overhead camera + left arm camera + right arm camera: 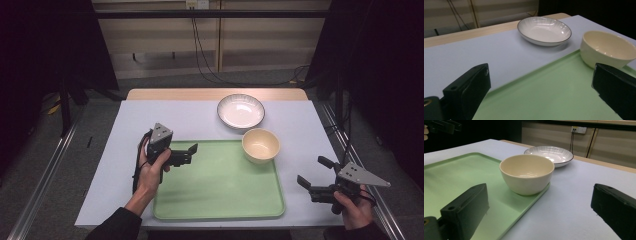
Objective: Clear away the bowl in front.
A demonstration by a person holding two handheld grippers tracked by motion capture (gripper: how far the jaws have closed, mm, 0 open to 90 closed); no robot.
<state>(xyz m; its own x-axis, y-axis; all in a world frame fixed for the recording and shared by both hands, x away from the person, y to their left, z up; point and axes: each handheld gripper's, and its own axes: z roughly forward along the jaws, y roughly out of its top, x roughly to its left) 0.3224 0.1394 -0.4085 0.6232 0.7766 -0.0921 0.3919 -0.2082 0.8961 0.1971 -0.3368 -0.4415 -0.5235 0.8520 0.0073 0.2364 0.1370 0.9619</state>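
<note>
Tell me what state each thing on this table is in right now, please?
Cream bowl: upright, empty, on the tray's far right corner.
White plate: empty, on the table beyond the tray.
Green tray: flat, holding just the bowl.
Left gripper: open, holding nothing.
Right gripper: open, holding nothing.

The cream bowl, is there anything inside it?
No. The cream bowl sits empty at the green tray's far right corner; its glazed inside is bare. What lies beneath its base is covered.
</note>
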